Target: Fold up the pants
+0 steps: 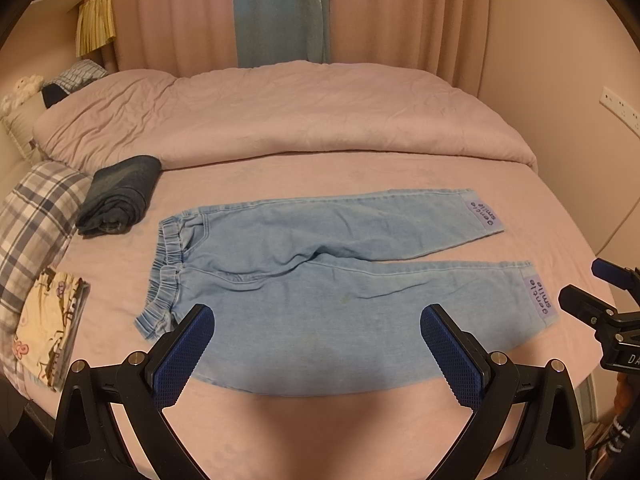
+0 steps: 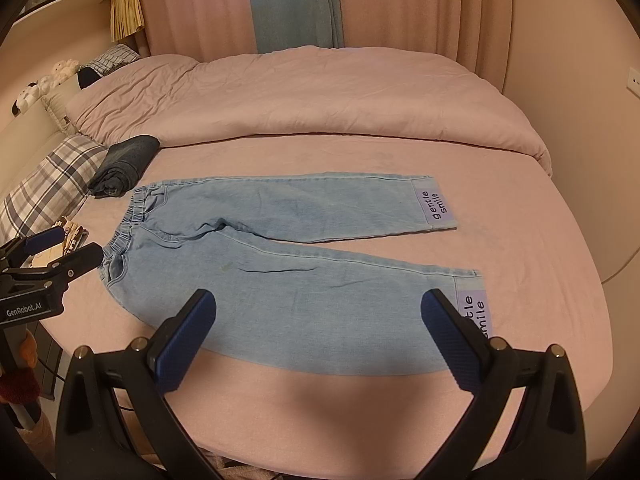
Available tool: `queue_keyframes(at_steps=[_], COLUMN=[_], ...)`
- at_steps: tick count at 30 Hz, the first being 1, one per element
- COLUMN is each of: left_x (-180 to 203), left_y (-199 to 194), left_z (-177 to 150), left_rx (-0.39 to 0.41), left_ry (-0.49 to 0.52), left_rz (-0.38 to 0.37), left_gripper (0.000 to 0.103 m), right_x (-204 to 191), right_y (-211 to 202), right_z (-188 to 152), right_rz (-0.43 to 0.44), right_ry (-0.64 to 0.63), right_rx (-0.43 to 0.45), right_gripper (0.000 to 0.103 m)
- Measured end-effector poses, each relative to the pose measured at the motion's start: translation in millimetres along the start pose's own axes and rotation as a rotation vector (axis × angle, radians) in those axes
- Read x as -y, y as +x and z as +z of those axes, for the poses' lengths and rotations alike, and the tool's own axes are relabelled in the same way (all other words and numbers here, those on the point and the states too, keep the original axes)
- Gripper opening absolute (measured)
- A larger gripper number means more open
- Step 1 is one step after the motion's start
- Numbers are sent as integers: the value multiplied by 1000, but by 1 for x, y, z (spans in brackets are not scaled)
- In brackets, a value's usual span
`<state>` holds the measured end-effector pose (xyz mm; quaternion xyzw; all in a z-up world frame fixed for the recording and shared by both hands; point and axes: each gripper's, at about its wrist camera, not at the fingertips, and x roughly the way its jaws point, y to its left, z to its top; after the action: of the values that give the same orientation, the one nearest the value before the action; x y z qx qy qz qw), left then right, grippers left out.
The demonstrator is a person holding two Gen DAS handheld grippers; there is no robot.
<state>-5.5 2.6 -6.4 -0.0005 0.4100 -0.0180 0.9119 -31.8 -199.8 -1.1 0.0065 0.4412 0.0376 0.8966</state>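
Light blue denim pants [image 1: 320, 280] lie flat on the pink bed, waistband to the left, two legs spread to the right with purple "gentle smile" cuff labels; they also show in the right wrist view [image 2: 304, 280]. My left gripper [image 1: 316, 320] is open and empty, hovering over the near leg by the waistband end. My right gripper [image 2: 318, 304] is open and empty, hovering over the near leg toward its cuff. The right gripper also shows in the left wrist view [image 1: 592, 292], and the left gripper in the right wrist view [image 2: 60, 246].
A folded dark denim garment [image 1: 120, 196] lies at the back left of the pants. A plaid pillow [image 1: 36, 216] and a folded patterned cloth [image 1: 48, 332] lie at the left. A bunched pink duvet [image 1: 280, 116] fills the far half of the bed.
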Motion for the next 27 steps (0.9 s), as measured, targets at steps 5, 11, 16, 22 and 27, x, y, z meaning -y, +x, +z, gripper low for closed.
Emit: queue_keyframes(at_steps=[5,11,16,22,27], left_x=[0,1,0,-1,-2], left_y=[0,0,1,3,5], left_z=[0,0,0,-2,-2], left_rx=[0,0,-1,-6,-8], left_ry=[0,0,0,4,2], left_rz=[0,1,1,0,-1], left_gripper=[103,103,103,103,103], right_x=[0,0,0,-3,-5], right_y=[0,0,0,1,5], right_z=[0,0,0,0,0], right_rz=[0,0,0,1,4], right_ry=[-1,-1,-1,-3,-4], right_rx=[1,0,0,-3,-8], right_gripper=[103,103,103,103,103])
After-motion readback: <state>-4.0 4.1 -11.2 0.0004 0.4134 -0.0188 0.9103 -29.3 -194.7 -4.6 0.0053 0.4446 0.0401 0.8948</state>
